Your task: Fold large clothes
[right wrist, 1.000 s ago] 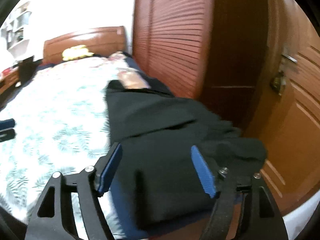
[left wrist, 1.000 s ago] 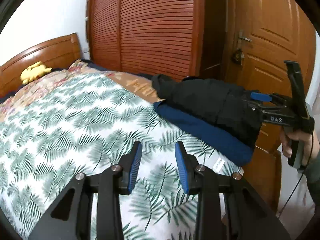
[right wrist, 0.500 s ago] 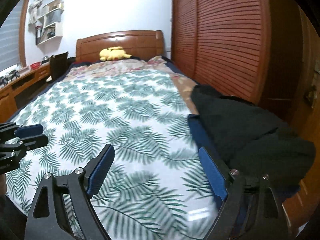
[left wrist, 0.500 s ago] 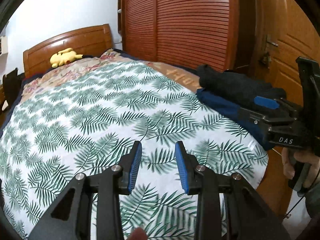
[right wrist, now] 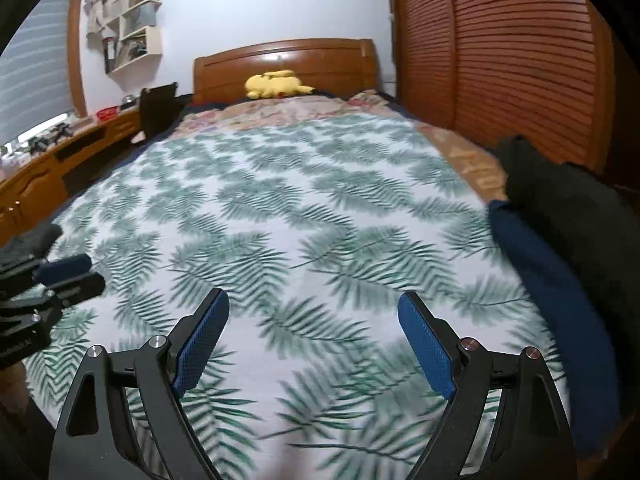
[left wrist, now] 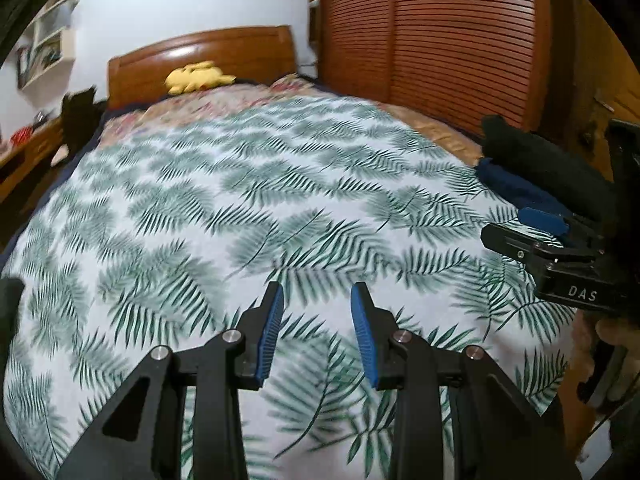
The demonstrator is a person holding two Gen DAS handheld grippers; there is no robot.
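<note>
A folded black garment (left wrist: 548,164) (right wrist: 568,208) lies on top of a folded navy garment (left wrist: 516,188) (right wrist: 552,280) at the bed's right edge. My left gripper (left wrist: 317,292) hovers over the fern-print sheet (left wrist: 240,200) near the foot of the bed, open by a narrow gap with nothing in it. Over the same sheet (right wrist: 280,200), my right gripper (right wrist: 313,298) is open wide and empty, with the stack off to its right. Each gripper shows at the edge of the other's view: the right gripper (left wrist: 540,220), the left gripper (right wrist: 68,272).
A yellow plush toy (right wrist: 276,84) rests by the wooden headboard (right wrist: 288,60). Slatted wardrobe doors (right wrist: 500,60) run along the bed's right side. A desk (right wrist: 48,168) and a dark chair (right wrist: 158,108) stand on the left. Something dark grey (right wrist: 28,240) sits at the bed's left edge.
Both views have swung left, away from the garment stack and onto the middle of the bed. The right gripper's jaws have spread wider. The left gripper's gap looks the same.
</note>
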